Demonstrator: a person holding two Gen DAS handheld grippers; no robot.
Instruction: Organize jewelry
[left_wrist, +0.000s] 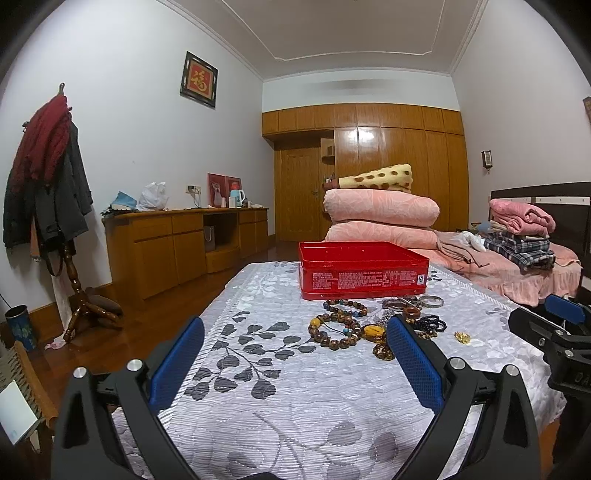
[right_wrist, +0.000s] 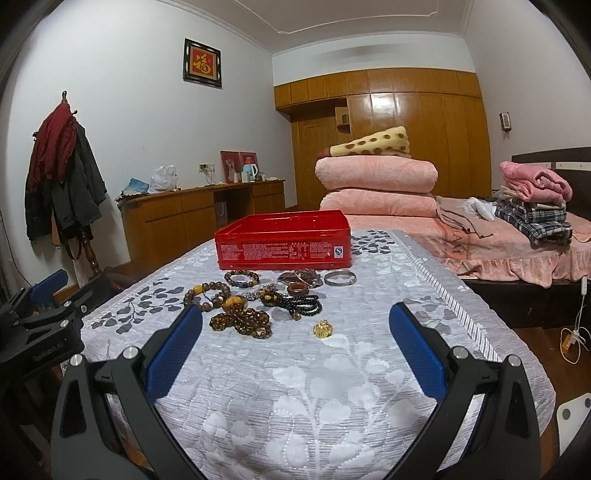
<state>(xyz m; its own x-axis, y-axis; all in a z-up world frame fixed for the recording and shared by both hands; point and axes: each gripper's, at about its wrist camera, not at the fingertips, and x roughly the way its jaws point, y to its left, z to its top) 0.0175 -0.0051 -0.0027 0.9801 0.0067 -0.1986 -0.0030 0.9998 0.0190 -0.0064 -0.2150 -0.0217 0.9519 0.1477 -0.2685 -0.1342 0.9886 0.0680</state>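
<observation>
Beads lie heaped mid-frame before the red tin — loose, slippery strands, so I'd pinch one loop's cord. Both my left gripper and right gripper gape wide, empty.

- The right claw hung spread wide and empty above the worktop, which wore a grey cloth with a leaf pattern.
- Between its blue pads a small gold ornament lay alone on the cloth.
- Just beyond it sat a tangle of brown bead bracelets, a black bead strand, a wooden ring and a silver bangle.
- A red tin, open at the top, stood behind the pile.
- The left claw showed at the left edge; how its jaws stood could not be told.
- Folded pink quilts lay stacked on the bed beyond.
</observation>
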